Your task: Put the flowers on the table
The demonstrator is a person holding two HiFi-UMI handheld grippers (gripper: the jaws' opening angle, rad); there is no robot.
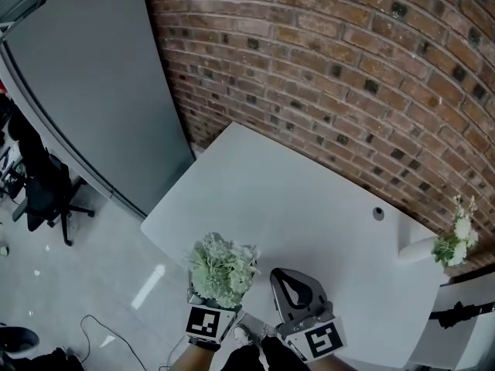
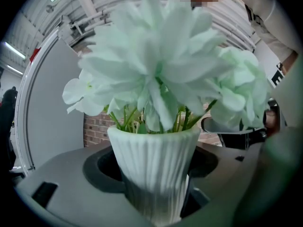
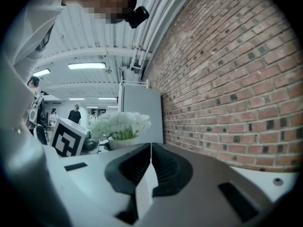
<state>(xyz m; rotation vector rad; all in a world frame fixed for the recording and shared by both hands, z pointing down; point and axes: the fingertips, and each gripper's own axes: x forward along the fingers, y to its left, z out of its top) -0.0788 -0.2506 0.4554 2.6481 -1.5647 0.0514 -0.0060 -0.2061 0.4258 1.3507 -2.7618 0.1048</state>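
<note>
Left claw (image 1: 215, 304): clamped on the ribbed white pot (image 2: 154, 164), one jaw on each side of it.
Flowers (image 2: 156, 56): pale green-white bunch on green stems, upright in the pot, directly ahead of the claw and filling most of the left gripper view.
Pot base: hidden below the jaws; cannot tell whether it touches anything.
Right claw (image 3: 150, 148): jaws together, nothing between them; just beside the left claw, on its right.
Position in head view: flowers sit over the near left edge of the table (image 1: 294, 207); right claw lies over the table's near edge.
Table: white, bare in the middle, a small round hole (image 1: 378, 213) toward the far right.
Second bunch (image 1: 456, 242): white flowers in a pale vase at the far right corner, against the wall.
Room: brick wall (image 1: 348, 52) behind the table; grey panel (image 1: 93, 76) to the left; black office chair (image 1: 46, 192) and a thin cable (image 1: 108, 335) on the pale floor (image 1: 100, 261).
</note>
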